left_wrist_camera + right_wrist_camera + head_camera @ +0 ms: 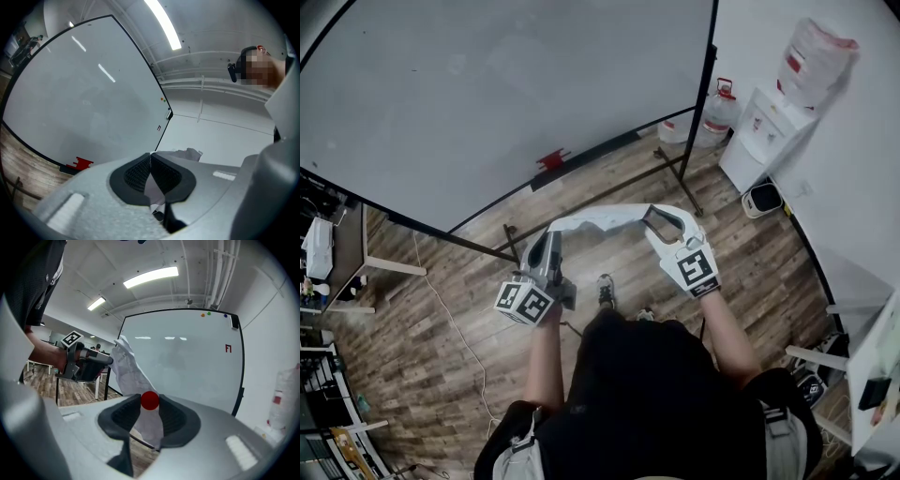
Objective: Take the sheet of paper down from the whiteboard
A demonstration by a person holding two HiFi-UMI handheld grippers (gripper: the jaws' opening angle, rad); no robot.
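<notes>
Sagging between both grippers in the head view, the sheet of paper (pixel 600 218) is hanging clear of the glossy whiteboard (pixel 487 103), each end held, probably to keep it spread. In the left gripper view, the left gripper (pixel 151 176) is pinching a crumpled white corner between ribbed black pads. In the right gripper view, the right gripper (pixel 150 416) is clamping the paper together with a round red magnet (pixel 150 400).

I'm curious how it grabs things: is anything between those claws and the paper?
Nothing visible: the left gripper and right gripper both pinch the sheet. A red round piece sits between the right fingers too.
</notes>
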